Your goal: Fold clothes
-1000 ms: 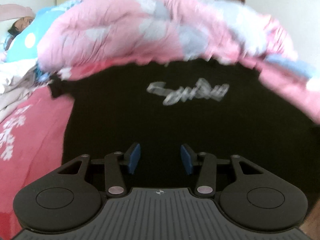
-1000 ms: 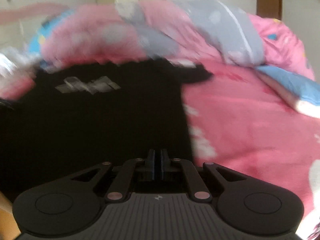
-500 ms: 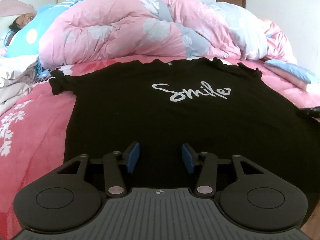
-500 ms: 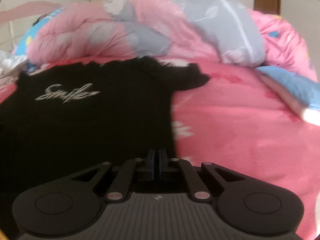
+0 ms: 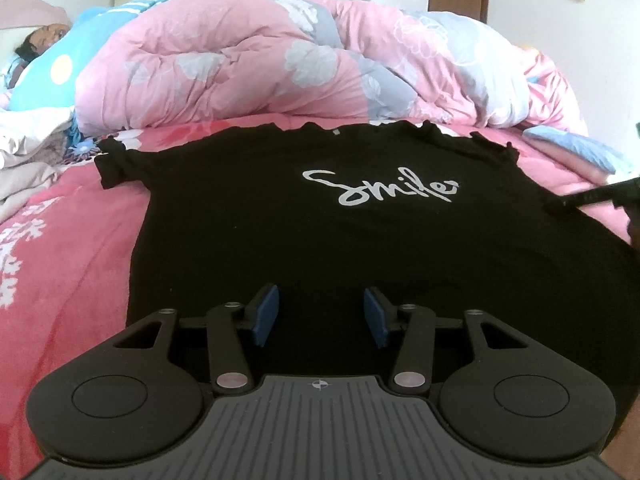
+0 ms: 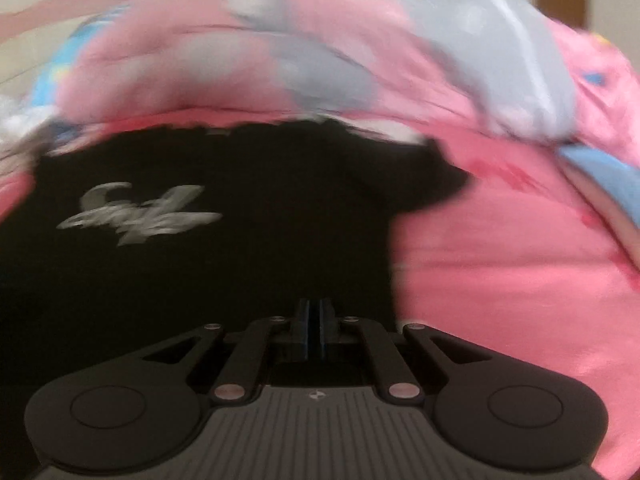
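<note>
Pink bedsheet w/ white flower print covers the bed; at far left of the left wrist view sits a crumpled pale cloth pile, and above it a light-blue pillow w/ a yellow dot. A person's head rests by that pillow, top-left corner.

Centre: black short-sleeved T-shirt w/ white "Smile" script lies spread flat, front up, on the bedsheet, neckline toward the back, both sleeves out to the sides. Right behind the neckline is a bulky pink-and-grey floral quilt, bunched in a long roll across the bed.

Left gripper is over the shirt's lower hem area, jaws released, blue pads apart w/ only black fabric showing beyond them; nothing pinched.

Right side of that view: a folded blue-and-pink cloth lies on the sheet near the shirt's right sleeve, and a dark blurred piece at the frame edge, prob. the other tool; can't tell for sure.

Right wrist view is motion-blurred. Right gripper has its jaws clenched together, pads touching, over the shirt's right edge; can't tell if any fabric is caught between them. Pink sheet fills the right half.
</note>
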